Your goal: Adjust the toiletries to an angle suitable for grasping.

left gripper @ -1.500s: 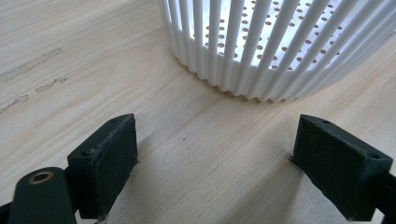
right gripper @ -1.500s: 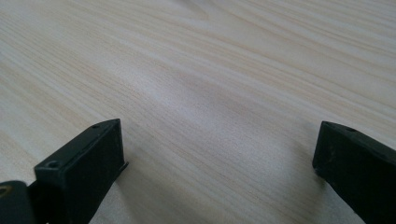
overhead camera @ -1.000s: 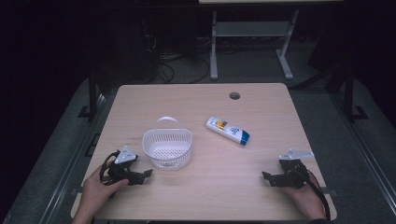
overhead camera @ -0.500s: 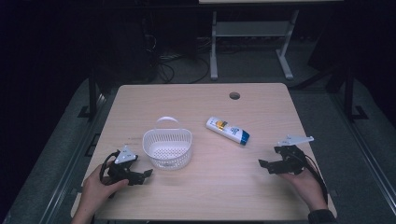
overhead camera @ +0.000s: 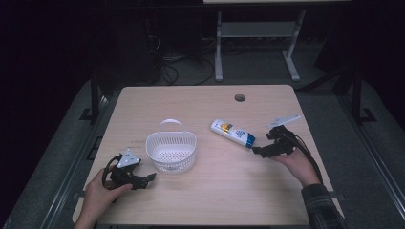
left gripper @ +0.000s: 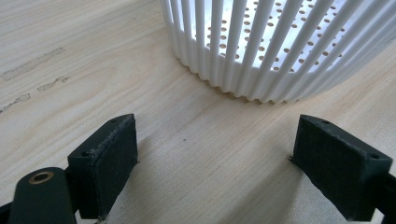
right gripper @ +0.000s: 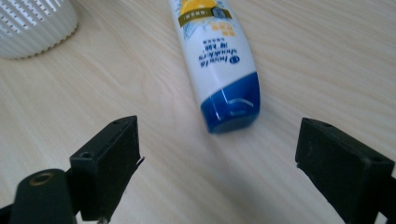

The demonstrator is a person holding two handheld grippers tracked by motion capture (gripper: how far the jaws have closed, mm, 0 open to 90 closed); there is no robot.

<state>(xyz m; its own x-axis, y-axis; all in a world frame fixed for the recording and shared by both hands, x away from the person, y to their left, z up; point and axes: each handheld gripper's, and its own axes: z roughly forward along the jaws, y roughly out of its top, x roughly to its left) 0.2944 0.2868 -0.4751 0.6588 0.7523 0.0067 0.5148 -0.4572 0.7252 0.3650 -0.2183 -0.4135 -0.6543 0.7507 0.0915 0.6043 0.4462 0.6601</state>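
A white shampoo bottle (overhead camera: 232, 133) with a blue cap lies flat on the wooden table (overhead camera: 210, 105), cap toward the right. My right gripper (overhead camera: 258, 150) hovers just right of the cap, jaws open and empty; in the right gripper view the blue cap of the bottle (right gripper: 219, 70) lies ahead, between the line of the two pads. A white slatted basket (overhead camera: 171, 151) with a handle stands left of centre. My left gripper (overhead camera: 150, 178) rests on the table at the basket's front left, open, and its own view faces the basket wall (left gripper: 280, 51) a short way off.
A round cable hole (overhead camera: 239, 98) sits near the table's far edge. Behind the table are metal desk legs (overhead camera: 218, 52) and cables on a dark floor. Bare wood lies between the basket and the bottle and along the front edge.
The right hand has lifted from the front right of the table and moved away from me and leftward, up to the bottle's cap. The left hand has stayed put.
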